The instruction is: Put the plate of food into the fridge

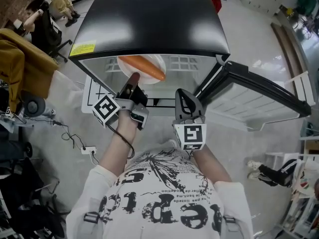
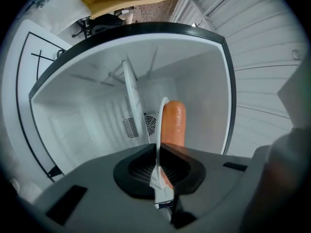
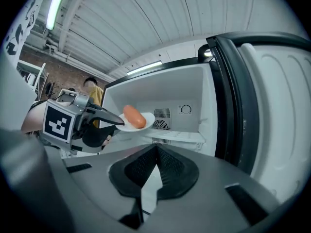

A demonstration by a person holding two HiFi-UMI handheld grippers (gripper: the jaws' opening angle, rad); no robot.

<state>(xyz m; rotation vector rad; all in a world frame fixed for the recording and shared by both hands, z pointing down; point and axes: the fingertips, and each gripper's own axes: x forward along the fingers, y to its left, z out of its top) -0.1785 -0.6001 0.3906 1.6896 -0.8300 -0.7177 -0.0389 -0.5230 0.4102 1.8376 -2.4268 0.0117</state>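
Observation:
A white plate (image 1: 151, 62) carrying an orange sausage (image 1: 142, 67) is held level at the mouth of the open small fridge (image 1: 149, 19). My left gripper (image 1: 133, 79) is shut on the plate's near rim. In the left gripper view the plate (image 2: 159, 125) shows edge-on between the closed jaws, with the sausage (image 2: 173, 123) on its right side. The right gripper view shows the plate (image 3: 146, 118) and sausage (image 3: 133, 116) in front of the fridge's white shelf (image 3: 180, 136). My right gripper (image 1: 183, 94) hangs shut and empty just right of the plate, below the fridge opening.
The fridge door (image 1: 259, 96) stands swung open to the right. A white frame (image 1: 92, 93) leans at the fridge's left. A power strip and cable (image 1: 88, 149) lie on the floor at left. Seated people (image 1: 45, 19) and a brown coat (image 1: 20, 63) are at the far left.

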